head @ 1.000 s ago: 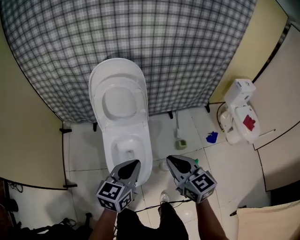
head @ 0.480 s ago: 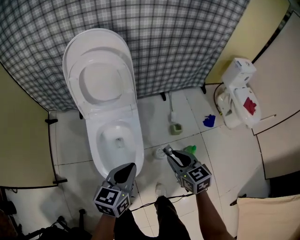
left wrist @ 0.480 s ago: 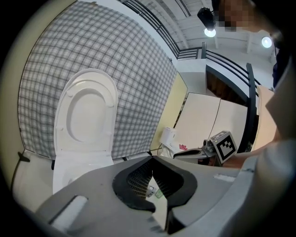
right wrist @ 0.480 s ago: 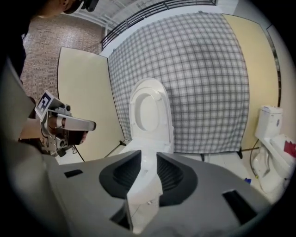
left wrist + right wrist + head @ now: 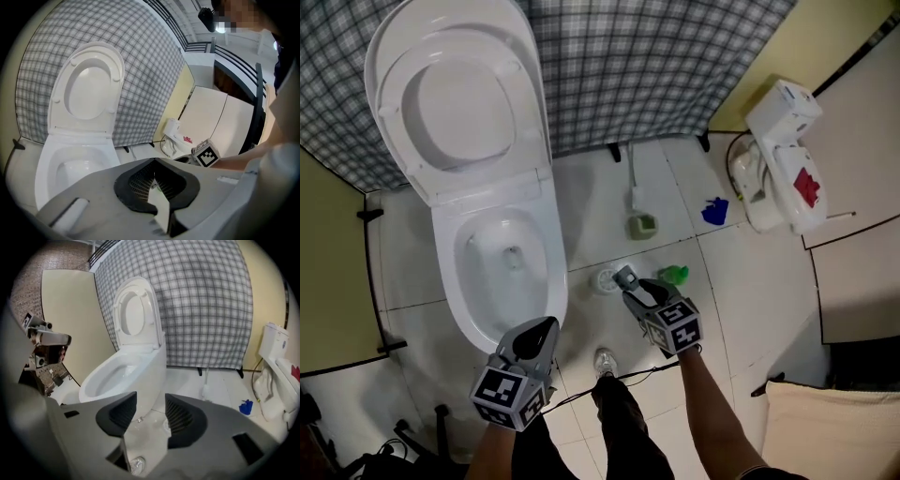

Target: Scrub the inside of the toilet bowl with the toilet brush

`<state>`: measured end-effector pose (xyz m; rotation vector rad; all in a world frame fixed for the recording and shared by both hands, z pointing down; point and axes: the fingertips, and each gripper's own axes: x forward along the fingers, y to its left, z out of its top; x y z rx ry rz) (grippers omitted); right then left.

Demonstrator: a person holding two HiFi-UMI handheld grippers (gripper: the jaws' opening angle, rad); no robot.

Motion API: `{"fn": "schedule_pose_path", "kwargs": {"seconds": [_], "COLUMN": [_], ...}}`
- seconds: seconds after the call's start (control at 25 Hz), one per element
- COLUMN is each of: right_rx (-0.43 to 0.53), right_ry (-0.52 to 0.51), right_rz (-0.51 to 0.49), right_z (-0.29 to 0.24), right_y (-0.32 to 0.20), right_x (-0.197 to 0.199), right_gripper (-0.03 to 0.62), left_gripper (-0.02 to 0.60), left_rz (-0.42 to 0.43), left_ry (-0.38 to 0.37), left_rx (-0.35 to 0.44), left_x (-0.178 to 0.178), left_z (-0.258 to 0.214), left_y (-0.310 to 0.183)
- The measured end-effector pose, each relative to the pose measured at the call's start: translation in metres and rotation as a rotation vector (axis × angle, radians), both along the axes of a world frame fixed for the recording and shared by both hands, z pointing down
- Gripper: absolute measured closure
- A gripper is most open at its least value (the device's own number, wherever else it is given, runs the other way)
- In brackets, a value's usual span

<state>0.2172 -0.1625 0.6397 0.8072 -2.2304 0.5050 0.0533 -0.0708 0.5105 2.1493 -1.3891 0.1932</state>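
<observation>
- White ceramic toilet bowl [image 5: 551, 281] stands on the tiled floor toward its left edge, back against the grey checked curtain [image 5: 675, 66]. White plastic lid and seat [image 5: 455, 98] are both up, so the bowl is open. A little water sits at the bottom, and I can't tell if it's dirty.
- My left gripper [image 5: 542, 330] is just in front of the bowl's front rim, not touching it. Its jaws are together with nothing between them.
- Round pale floor drain [image 5: 606, 279] sits on the floor just right of the bowl's base.
- My right gripper [image 5: 625, 278] points down at the floor, tip beside the drain. Its jaws have just been opening and now stand apart; through the gap I see only bare tile.
- White-handled toilet brush [image 5: 635, 183] stands upright in its small grey-green holder [image 5: 642, 226], right of the bowl and near the floor's back edge by the curtain. It is ahead of my right gripper, apart from it and untouched.
- Small green item [image 5: 675, 275] lies just right of my right gripper, and a small blue item [image 5: 714, 211] lies further back. I can't tell what either one is.
- Second white fixture with a red patch [image 5: 783, 169] is at the floor's right edge.
- Progress: nothing scrubbed yet, I judge. Left to do: reach the brush, close on its handle, lift it out, carry it left to the bowl, scrub inside.
</observation>
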Motion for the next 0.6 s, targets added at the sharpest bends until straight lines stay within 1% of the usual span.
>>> {"fn": "schedule_pose_path", "kwargs": {"seconds": [0.12,0.32,0.36,0.4,0.6], "right_rx": [-0.028,-0.036,-0.041,-0.048,-0.08], "right_ry": [0.058,0.124,0.139,0.154,0.212], "right_rz": [0.009,0.055,0.051,0.041,-0.007], "right_z": [0.041,0.094,0.105,0.115,0.154], "right_y": [-0.01,-0.033,-0.035,-0.036,-0.039], "right_x": [0.009,0.018,0.021,0.023,0.024], "right_gripper": [0.388,0.387,0.35,0.341,0.341], "left_gripper": [0.58,0.58,0.58,0.58,0.58], "left_rz": [0.026,0.024,0.023,0.023,0.022], "left_ry": [0.009,0.013,0.014,0.015,0.024], "left_rx": [-0.013,-0.049,-0.057,-0.063,-0.084], "left_x": [0.009,0.011,0.012,0.013,0.017], "left_z": [0.016,0.051,0.058,0.063,0.082], "left_y": [-0.003,-0.011,-0.012,-0.012,-0.01]}}
